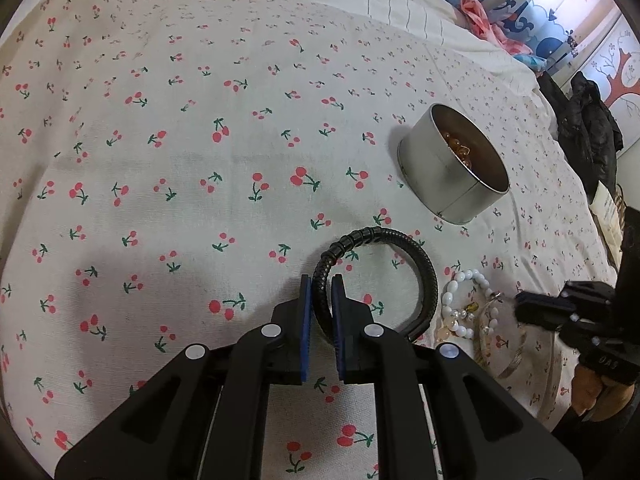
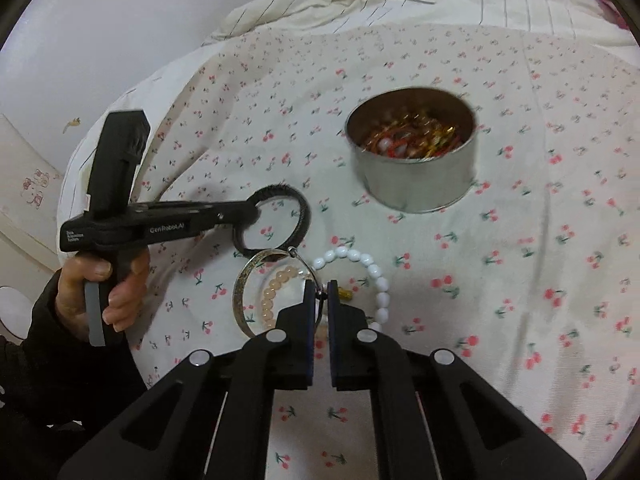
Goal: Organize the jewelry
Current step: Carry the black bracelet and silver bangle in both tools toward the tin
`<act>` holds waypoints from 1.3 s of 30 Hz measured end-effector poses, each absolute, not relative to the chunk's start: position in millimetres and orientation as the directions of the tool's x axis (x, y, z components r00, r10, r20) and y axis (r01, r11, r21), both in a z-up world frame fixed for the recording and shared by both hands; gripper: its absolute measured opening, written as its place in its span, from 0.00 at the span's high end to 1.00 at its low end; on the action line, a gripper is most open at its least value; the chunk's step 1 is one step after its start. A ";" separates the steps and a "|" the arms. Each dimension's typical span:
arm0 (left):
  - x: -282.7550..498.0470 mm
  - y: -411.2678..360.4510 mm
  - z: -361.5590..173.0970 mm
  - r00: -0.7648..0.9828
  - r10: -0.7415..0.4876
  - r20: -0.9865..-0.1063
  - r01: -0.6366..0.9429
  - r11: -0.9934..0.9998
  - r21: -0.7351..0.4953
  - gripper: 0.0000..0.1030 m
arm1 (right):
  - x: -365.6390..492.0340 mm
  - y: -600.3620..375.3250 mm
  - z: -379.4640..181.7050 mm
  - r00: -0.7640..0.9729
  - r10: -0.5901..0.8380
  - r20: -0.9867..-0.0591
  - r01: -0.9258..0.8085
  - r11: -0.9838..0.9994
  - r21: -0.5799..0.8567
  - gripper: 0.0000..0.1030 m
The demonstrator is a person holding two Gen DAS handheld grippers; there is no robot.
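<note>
My left gripper (image 1: pixel 321 280) is shut on a black braided bracelet (image 1: pixel 404 240), which also shows in the right wrist view (image 2: pixel 304 216) with the left gripper (image 2: pixel 256 212) on its left side. My right gripper (image 2: pixel 320 286) is shut on a silver bangle (image 2: pixel 240 292), seen in the left wrist view (image 1: pixel 484 344) beside the right gripper (image 1: pixel 520 304). A white bead bracelet (image 2: pixel 376 276) and a peach bead bracelet (image 2: pixel 272 300) lie on the cherry-print sheet. A round metal tin (image 2: pixel 416 184) holding several pieces of jewelry stands beyond; it also shows in the left wrist view (image 1: pixel 436 176).
The cherry-print bedsheet (image 1: pixel 200 160) covers the bed. A striped quilt (image 2: pixel 360 4) is bunched at the far side. A black jacket (image 1: pixel 588 128) and a pink cloth (image 1: pixel 480 20) lie off the bed's right edge. A wall (image 2: pixel 100 20) is to the left.
</note>
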State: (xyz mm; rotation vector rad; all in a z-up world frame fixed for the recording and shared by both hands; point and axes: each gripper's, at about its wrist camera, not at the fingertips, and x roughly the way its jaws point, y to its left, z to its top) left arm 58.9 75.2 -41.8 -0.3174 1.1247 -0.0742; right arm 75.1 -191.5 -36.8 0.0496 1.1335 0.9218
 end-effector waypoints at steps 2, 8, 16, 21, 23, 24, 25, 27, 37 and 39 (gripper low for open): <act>59.9 75.1 -43.0 0.430 -0.216 -0.877 -0.100 0.954 -0.284 0.90 | 79.4 -202.9 -35.9 0.155 0.611 -0.776 -0.590 0.687 0.423 0.94; 65.8 72.4 -47.4 0.425 -0.225 -0.877 -0.093 0.953 -0.289 0.82 | 101.5 -237.3 -51.7 0.254 0.481 -0.839 -0.456 0.825 0.334 0.93; 69.4 45.8 -48.7 0.435 -0.169 -0.885 -0.017 0.981 -0.195 0.54 | 104.6 -230.5 -65.8 0.260 0.402 -0.878 -0.480 0.843 0.244 0.58; 68.8 43.3 -49.2 0.440 -0.116 -0.891 -0.015 0.991 -0.136 0.91 | 103.2 -224.0 -72.6 0.295 0.343 -0.892 -0.491 0.855 0.166 0.88; 68.9 45.7 -46.9 0.444 -0.133 -0.886 -0.015 0.988 -0.155 0.92 | 101.7 -220.5 -71.3 0.300 0.340 -0.891 -0.502 0.851 0.156 0.93; 68.1 44.6 -44.6 0.450 -0.132 -0.883 -0.006 0.989 -0.151 0.92 | 99.3 -217.5 -69.0 0.317 0.326 -0.891 -0.512 0.849 0.129 0.94; 67.0 42.6 -41.6 0.457 -0.132 -0.879 0.003 0.989 -0.147 0.92 | 97.4 -216.0 -67.4 0.327 0.324 -0.888 -0.515 0.849 0.120 0.94; 64.6 39.3 -34.4 0.477 -0.135 -0.868 0.014 0.989 -0.147 0.93 | 96.6 -213.9 -60.9 0.343 0.339 -0.876 -0.517 0.847 0.126 0.94; 69.1 20.6 -16.8 0.530 -0.101 -0.842 0.013 0.994 -0.110 0.93 | 92.9 -212.0 -38.3 0.392 0.372 -0.841 -0.523 0.843 0.129 0.94; 69.2 19.3 -16.8 0.533 -0.096 -0.841 0.016 0.994 -0.104 0.93 | 93.7 -212.9 -36.6 0.398 0.374 -0.838 -0.519 0.844 0.131 0.94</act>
